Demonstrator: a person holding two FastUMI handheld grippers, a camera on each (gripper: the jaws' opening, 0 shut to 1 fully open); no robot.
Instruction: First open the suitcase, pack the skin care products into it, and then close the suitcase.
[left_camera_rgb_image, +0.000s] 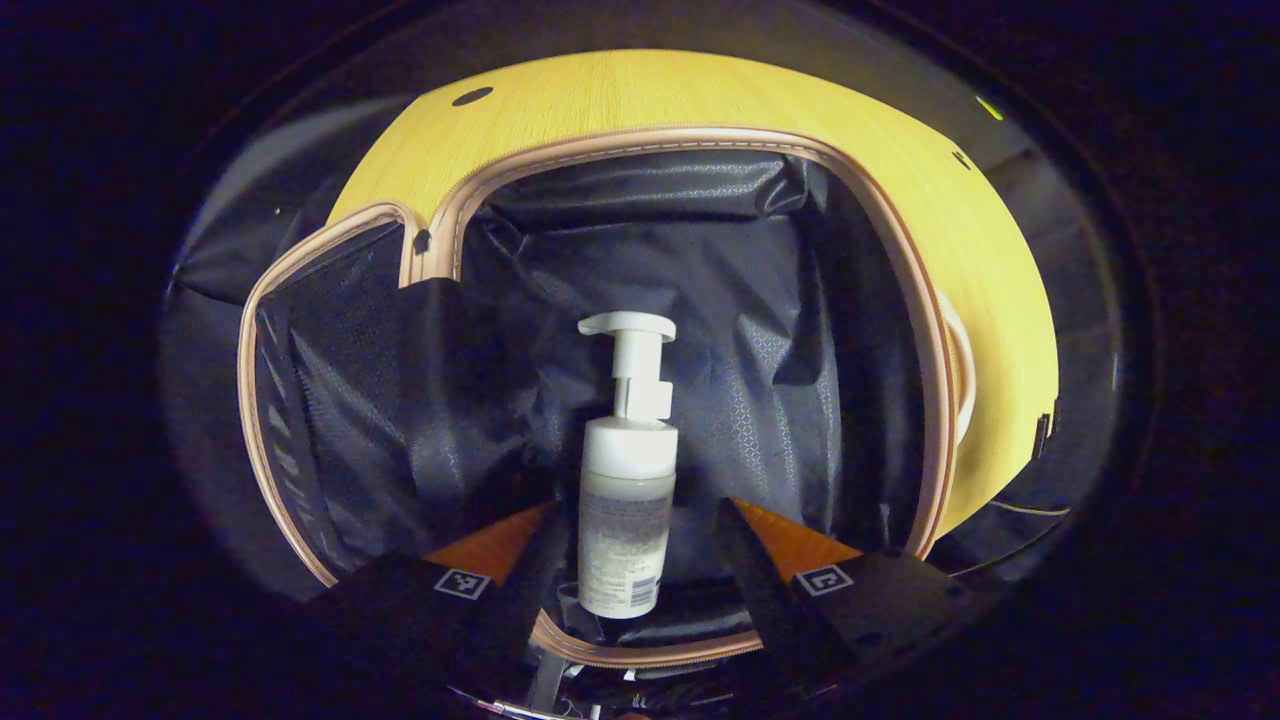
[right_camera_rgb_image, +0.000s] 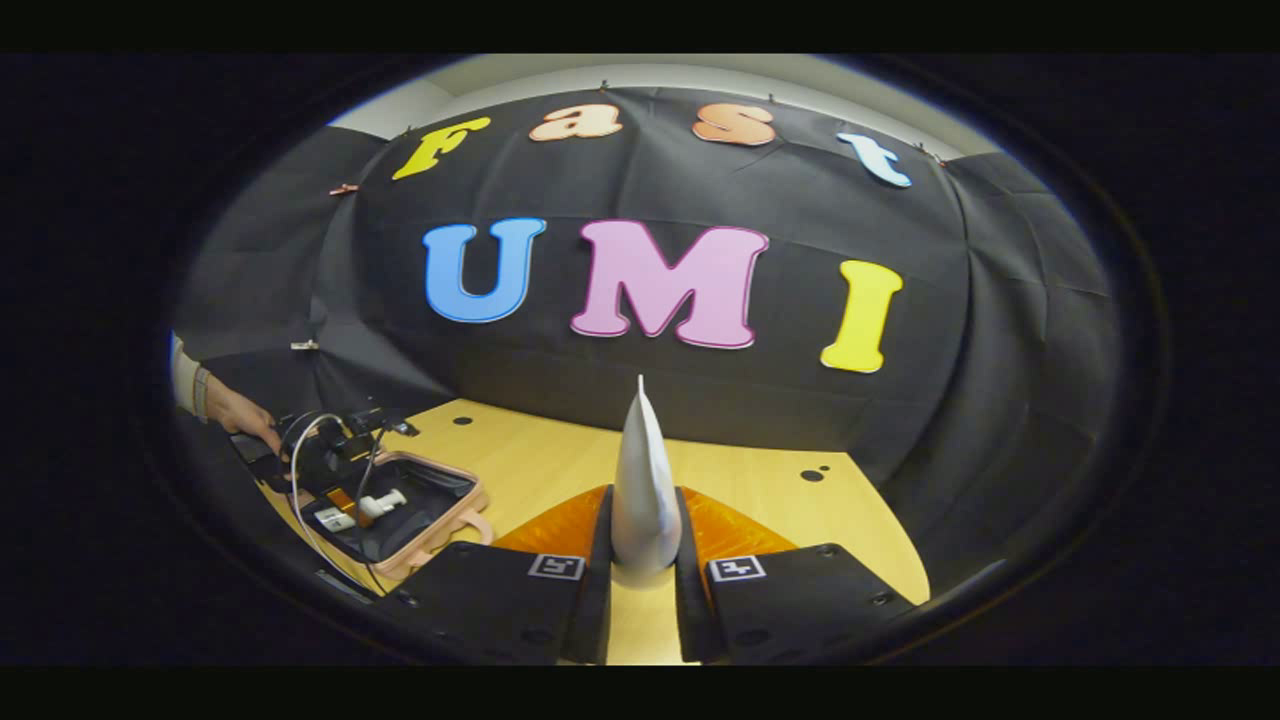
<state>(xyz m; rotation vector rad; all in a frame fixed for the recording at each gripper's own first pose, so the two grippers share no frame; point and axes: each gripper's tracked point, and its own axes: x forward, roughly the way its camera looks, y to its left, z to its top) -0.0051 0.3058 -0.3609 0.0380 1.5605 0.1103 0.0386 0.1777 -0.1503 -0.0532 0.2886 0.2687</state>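
Note:
A white pump bottle (left_camera_rgb_image: 625, 500) lies on the dark lining of the open pink suitcase (left_camera_rgb_image: 930, 330). It sits in the gap between the fingers of my left gripper (left_camera_rgb_image: 638, 510), which is open, with space on both sides of the bottle. My right gripper (right_camera_rgb_image: 643, 497) is shut on a white tube (right_camera_rgb_image: 640, 450), which stands upright with its flat end pointing up, over the wooden table (right_camera_rgb_image: 560, 450). In the right gripper view the suitcase (right_camera_rgb_image: 455, 512) lies open at the left with the bottle (right_camera_rgb_image: 382, 503) inside it. There the left gripper (right_camera_rgb_image: 325, 465) hangs over it, held by a hand (right_camera_rgb_image: 235, 412).
The suitcase lid (left_camera_rgb_image: 330, 400) with its dark lining lies flat to the left in the left gripper view. Cables (right_camera_rgb_image: 300, 450) trail from the left gripper. The table top has small holes (right_camera_rgb_image: 812, 474) and ends at the black cloth wall (right_camera_rgb_image: 660, 380).

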